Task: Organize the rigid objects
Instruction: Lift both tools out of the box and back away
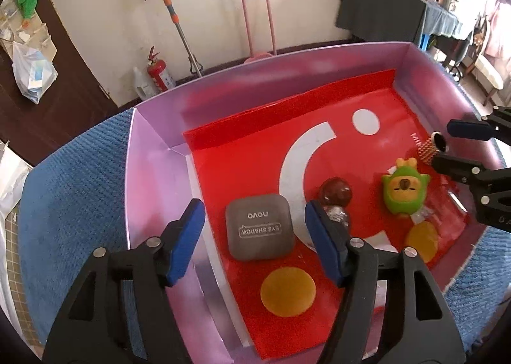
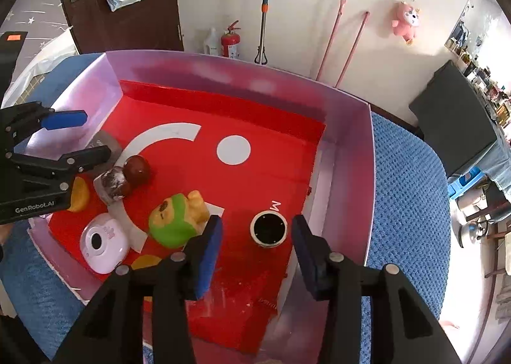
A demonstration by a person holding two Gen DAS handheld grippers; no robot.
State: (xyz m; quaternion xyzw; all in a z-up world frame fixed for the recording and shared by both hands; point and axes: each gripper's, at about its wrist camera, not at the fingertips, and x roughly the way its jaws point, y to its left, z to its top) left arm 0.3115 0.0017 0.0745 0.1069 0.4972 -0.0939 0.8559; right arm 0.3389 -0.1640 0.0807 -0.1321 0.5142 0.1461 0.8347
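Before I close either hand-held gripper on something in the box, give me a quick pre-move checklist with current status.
1. Left hand-held gripper open and holding nothing: ok.
2. Right hand-held gripper open and holding nothing: ok.
3. Grey eye shadow case lies between the left fingers' line, lying flat: ok.
4. Small round cup sits upright ahead of the right fingers: ok.
5. Space around the cup: green toy close beside the left-side finger: not ok.
6. Fingers low enough to grip: cannot tell.
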